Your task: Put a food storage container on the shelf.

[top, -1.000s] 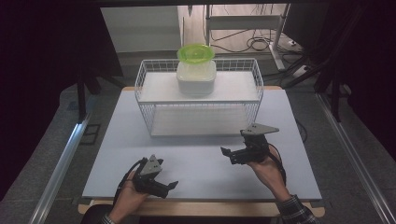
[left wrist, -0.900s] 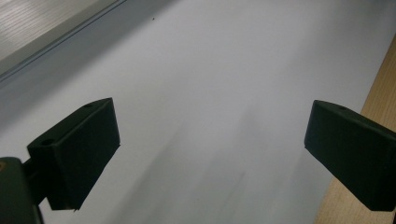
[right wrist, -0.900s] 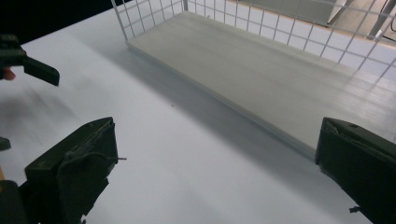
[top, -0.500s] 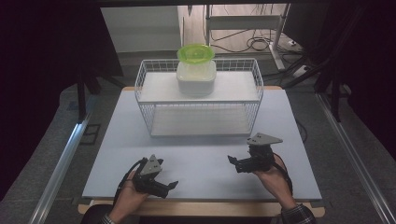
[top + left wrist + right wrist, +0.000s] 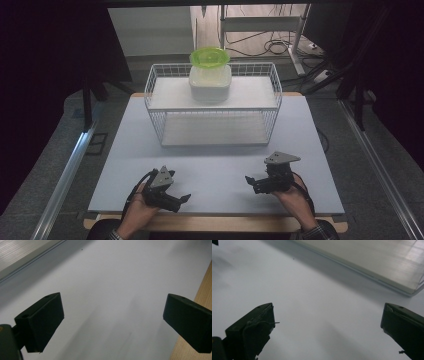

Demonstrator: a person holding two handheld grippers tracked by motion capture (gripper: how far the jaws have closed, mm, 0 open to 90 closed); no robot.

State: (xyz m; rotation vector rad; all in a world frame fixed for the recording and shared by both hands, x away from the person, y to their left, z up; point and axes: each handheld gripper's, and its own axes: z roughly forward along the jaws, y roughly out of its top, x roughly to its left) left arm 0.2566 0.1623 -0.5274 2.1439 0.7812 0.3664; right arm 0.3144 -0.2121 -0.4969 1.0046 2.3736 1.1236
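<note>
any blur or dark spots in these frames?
High view: sharp, evenly lit white table, surroundings nearly black. Left gripper view: streaky blur on the tabletop between the open jaws. Right gripper view: soft focus, faint shadows, wire rack base washed pale.

Open table surface is left between the left gripper and right gripper, both near the front edge with jaws spread. Passage farther back is blocked by the wire rack (white container and green bowl stacked on top). Side strips beside it are clear.
</note>
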